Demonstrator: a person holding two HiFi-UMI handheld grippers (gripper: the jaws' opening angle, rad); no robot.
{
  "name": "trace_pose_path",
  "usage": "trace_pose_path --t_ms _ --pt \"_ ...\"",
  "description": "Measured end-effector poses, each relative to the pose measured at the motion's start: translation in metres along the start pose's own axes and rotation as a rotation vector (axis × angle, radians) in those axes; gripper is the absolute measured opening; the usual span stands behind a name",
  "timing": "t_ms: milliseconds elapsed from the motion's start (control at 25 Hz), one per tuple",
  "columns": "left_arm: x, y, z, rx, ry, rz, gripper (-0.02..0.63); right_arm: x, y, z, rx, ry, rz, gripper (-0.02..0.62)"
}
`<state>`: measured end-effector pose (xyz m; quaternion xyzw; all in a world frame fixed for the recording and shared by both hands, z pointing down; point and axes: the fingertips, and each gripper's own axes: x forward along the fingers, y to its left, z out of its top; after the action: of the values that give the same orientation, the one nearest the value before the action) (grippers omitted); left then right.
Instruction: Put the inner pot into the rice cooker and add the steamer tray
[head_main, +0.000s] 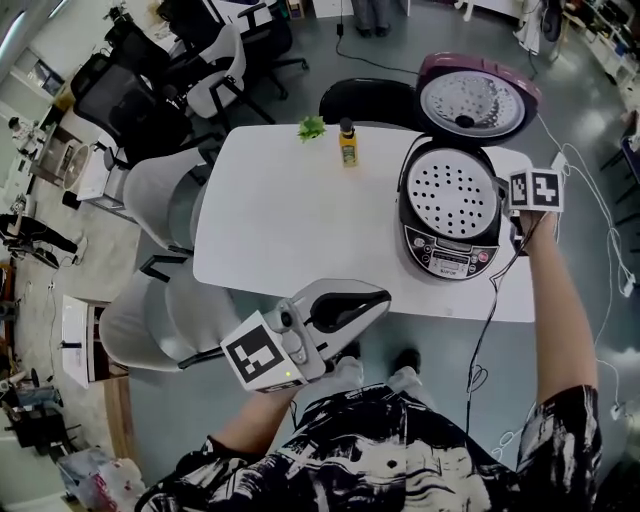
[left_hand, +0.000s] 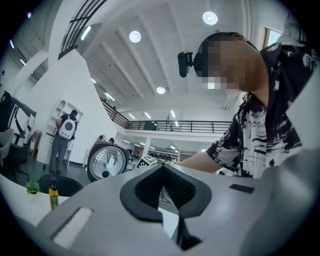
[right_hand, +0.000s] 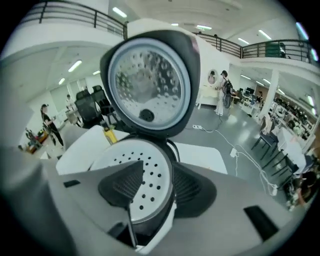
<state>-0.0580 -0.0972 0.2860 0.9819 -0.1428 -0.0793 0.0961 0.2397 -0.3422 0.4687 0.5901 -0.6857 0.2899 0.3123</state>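
The rice cooker (head_main: 450, 255) stands on the right part of the white table (head_main: 290, 230) with its lid (head_main: 475, 100) swung up. A white perforated steamer tray (head_main: 452, 193) lies in its mouth and hides the inner pot. My right gripper (head_main: 520, 200) hovers at the cooker's right rim, open with nothing between its pads. In the right gripper view the tray (right_hand: 125, 155) and the lid (right_hand: 147, 82) fill the space beyond the right gripper (right_hand: 159, 167). My left gripper (head_main: 380, 298) is held off the table's near edge, shut and empty. In its own view the left gripper (left_hand: 161, 169) points toward the lid (left_hand: 106, 162).
A yellow bottle (head_main: 348, 142) and a small green sprig (head_main: 311, 127) sit at the table's far edge. Grey chairs (head_main: 160, 195) crowd the left side and a black chair (head_main: 365, 100) stands behind. The cooker's cord (head_main: 490, 310) hangs over the near edge. A person (left_hand: 65, 135) stands far off.
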Motion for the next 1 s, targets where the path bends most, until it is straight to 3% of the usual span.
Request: trace_pose_path --t_ms 120,280,440,520,760,1000 --pt "0.011 -0.004 0.002 0.013 0.001 -0.018 0.005 -0.049 0.026 0.025 0.024 -0.189 0.115 0.167" --pt "0.029 -0.006 0.009 0.044 0.002 -0.036 0.005 -0.157 0.071 0.052 -0.01 -0.526 0.273 0.12" --pt "0.05 -0.005 0.016 0.071 0.013 -0.039 0.005 -0.258 0.108 0.049 -0.072 -0.798 0.344 0.043" --pt "0.059 -0.007 0.022 0.081 0.011 -0.043 0.005 -0.284 0.116 0.035 -0.103 -0.849 0.326 0.006" --pt "0.084 -0.007 0.028 0.095 0.018 -0.034 0.005 -0.298 0.12 -0.017 -0.158 -0.861 0.285 0.0" --pt "0.094 -0.005 0.023 0.12 0.052 0.007 0.005 -0.306 0.097 -0.025 -0.157 -0.905 0.226 0.0"
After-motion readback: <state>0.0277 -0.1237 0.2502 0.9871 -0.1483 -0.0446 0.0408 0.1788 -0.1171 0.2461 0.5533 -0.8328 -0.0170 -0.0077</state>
